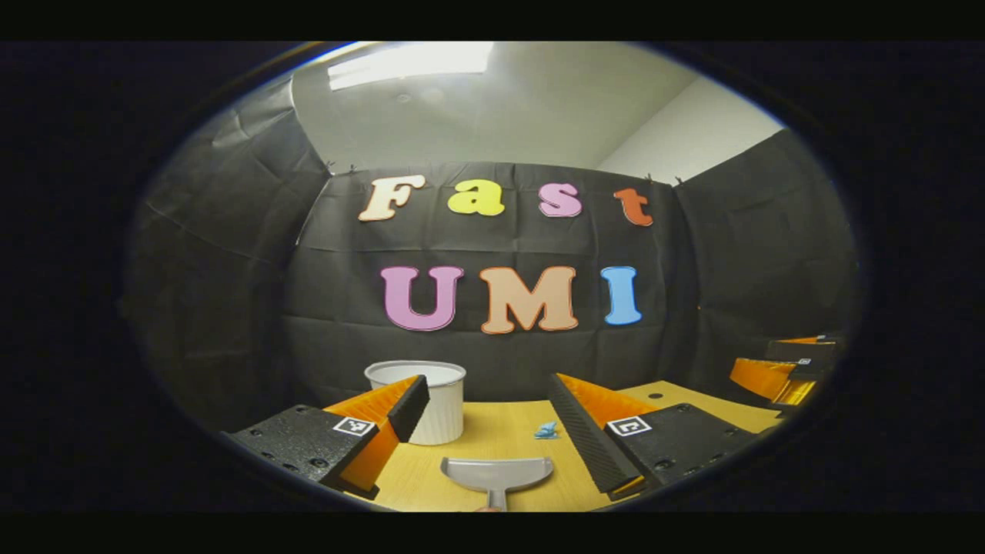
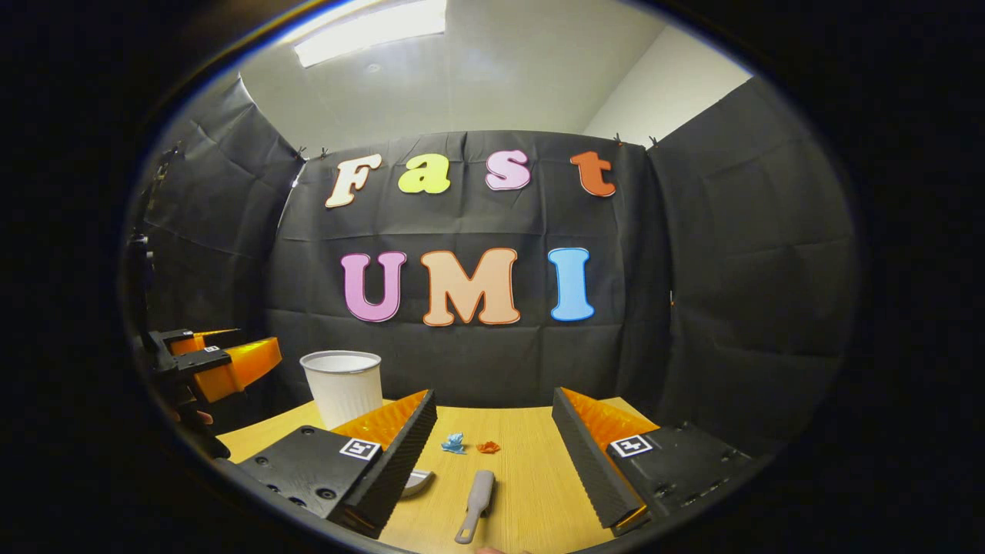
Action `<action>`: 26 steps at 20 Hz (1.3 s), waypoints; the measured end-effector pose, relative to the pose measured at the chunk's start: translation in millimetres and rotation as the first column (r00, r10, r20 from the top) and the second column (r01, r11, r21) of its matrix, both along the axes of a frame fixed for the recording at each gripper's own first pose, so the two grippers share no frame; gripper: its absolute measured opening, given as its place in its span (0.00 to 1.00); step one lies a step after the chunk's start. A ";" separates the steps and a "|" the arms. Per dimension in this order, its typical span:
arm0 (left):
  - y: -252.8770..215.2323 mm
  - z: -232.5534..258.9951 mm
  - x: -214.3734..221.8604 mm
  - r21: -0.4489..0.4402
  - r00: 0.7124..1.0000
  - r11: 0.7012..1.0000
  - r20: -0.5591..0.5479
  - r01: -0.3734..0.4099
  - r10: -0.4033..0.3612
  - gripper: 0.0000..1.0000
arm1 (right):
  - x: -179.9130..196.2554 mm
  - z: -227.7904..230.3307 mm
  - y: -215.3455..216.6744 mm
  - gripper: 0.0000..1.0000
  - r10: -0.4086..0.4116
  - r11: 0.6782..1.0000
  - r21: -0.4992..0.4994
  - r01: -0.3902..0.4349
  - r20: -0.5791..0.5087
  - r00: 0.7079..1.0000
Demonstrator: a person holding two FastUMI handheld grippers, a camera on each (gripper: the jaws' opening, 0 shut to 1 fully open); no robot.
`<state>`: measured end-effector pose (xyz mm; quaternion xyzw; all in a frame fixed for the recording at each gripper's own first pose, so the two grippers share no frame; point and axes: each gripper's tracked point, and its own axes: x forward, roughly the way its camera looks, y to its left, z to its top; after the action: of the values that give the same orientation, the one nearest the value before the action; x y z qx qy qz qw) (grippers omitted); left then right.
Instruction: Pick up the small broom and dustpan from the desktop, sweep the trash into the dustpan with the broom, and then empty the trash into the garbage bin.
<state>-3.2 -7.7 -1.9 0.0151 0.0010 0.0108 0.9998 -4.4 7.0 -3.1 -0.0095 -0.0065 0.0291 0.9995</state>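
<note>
You are at the very start: both tools lie on the wooden desk [image 2: 531,492], not yet picked up. Your left gripper [image 1: 492,423] hovers with its jaws spread wide and empty, looking down on the grey dustpan [image 1: 498,474], which lies flat between the fingers with its wide mouth facing the back wall. Beyond it sits a blue scrap [image 1: 546,431], and to the left stands a white ribbed bin [image 1: 427,400].

Your right gripper [image 2: 492,454] is likewise wide open and holding nothing. The small grey broom [image 2: 475,505] lies just ahead between its fingers. An orange scrap [image 2: 487,446] rests just beside the blue one.

Next, I judge, each gripper needs to drop lower and close on its tool's handle.
</note>
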 end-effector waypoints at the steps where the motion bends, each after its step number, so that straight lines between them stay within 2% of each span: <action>1: 1.0 -2.2 -0.7 0.002 1.000 1.000 -0.004 -0.001 0.001 0.92 | 1.0 -2.0 2.1 0.92 0.006 1.000 0.002 -0.006 -0.004 1.000; 5: -0.4 -1.8 -2.5 -0.014 1.000 1.000 -0.002 0.005 -0.005 0.92 | 4.0 -5.1 1.9 0.94 0.012 1.000 0.022 -0.012 -0.016 1.000; 6: -1.7 -2.7 -1.4 -0.017 1.000 1.000 -0.004 0.009 -0.009 0.93 | 4.6 -6.1 1.1 0.92 0.011 1.000 0.026 -0.011 -0.017 1.000; 14: -11.9 -4.6 1.4 0.005 0.999 1.000 -0.015 0.028 -0.028 0.93 | 13.1 -18.9 -6.8 0.92 0.003 1.000 0.015 -0.002 -0.050 0.999; 26: -5.5 -3.7 1.5 0.013 1.000 1.000 -0.008 0.008 -0.008 0.93 | 12.8 -21.3 -2.8 0.92 0.023 1.000 -0.014 -0.024 -0.065 0.998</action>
<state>-1.7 -13.2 -5.6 0.0215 0.0048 0.0066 0.9997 8.5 4.1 -24.4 -0.0161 0.0262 0.0410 0.9987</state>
